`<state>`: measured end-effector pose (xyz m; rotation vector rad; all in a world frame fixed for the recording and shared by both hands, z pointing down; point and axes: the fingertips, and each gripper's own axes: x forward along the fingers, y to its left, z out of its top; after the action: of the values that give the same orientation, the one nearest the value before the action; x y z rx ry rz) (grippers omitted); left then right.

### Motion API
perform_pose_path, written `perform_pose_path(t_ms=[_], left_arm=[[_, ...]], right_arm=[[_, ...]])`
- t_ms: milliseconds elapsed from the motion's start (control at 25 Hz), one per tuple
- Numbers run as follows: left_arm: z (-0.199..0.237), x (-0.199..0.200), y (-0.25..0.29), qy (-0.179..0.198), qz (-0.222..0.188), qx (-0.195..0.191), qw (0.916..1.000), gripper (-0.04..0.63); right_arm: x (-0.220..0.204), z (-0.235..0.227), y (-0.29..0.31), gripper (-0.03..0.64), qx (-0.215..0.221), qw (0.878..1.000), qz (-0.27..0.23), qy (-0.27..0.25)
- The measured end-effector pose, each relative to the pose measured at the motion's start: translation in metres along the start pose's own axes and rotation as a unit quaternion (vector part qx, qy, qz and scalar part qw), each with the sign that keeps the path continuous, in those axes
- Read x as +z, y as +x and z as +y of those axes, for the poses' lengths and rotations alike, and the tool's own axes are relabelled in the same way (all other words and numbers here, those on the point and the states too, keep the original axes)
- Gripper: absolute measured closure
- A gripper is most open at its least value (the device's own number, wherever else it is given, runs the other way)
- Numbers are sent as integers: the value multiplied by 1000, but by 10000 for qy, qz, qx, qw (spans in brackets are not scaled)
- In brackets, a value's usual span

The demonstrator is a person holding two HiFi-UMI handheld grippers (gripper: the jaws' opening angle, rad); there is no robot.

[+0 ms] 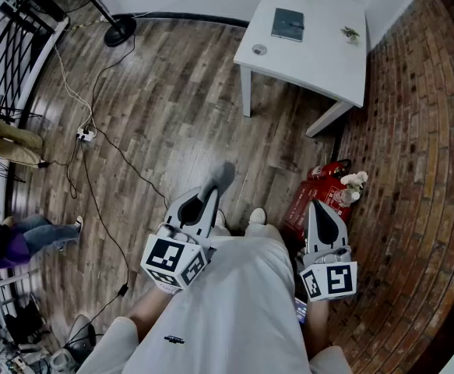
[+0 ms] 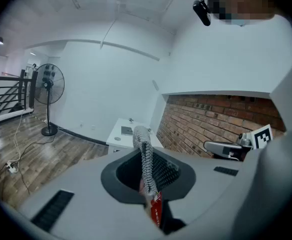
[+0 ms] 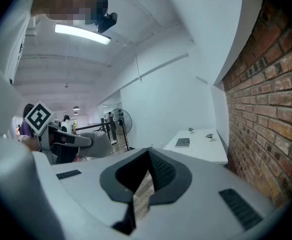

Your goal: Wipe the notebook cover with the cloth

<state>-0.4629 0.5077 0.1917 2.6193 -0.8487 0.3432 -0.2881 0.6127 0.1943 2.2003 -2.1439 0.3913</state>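
A dark notebook (image 1: 287,23) lies on a white table (image 1: 320,61) far ahead of me, across the wooden floor. It also shows small in the left gripper view as the notebook (image 2: 127,130) and in the right gripper view as the notebook (image 3: 182,142). My left gripper (image 1: 211,195) is held at waist height, shut on a grey knitted cloth (image 1: 222,178). Up close, the cloth (image 2: 144,156) stands pinched between the jaws, with a red tag (image 2: 156,210) below it. My right gripper (image 1: 318,209) is beside my right hip, its jaws closed at the tips with nothing in them.
On the table stand a small round object (image 1: 259,50) and two little plants (image 1: 350,32). A red object with white flowers (image 1: 353,184) stands by the brick wall (image 1: 413,170) on the right. Cables and a power strip (image 1: 85,135) cross the floor; a fan base (image 1: 120,29) stands at the back left.
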Motion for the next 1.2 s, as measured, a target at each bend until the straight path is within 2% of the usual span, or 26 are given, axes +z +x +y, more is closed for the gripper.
perform_pose_path(t_ms=[400, 680, 920, 1200], left_arm=[[-15, 0, 14, -37, 5, 205, 9998, 566], [-33, 4, 32, -54, -40, 427, 9991, 566], [-50, -4, 51, -204, -84, 631, 9978, 566], [-55, 4, 71, -159, -79, 597, 9981, 566]], right_arm=[[-1, -21, 8, 615, 275, 9996, 46, 21], [6, -48, 17, 611, 645, 9967, -161, 455], [-12, -85, 17, 612, 708, 9970, -10, 297], [2, -102, 29, 612, 655, 9976, -110, 175]])
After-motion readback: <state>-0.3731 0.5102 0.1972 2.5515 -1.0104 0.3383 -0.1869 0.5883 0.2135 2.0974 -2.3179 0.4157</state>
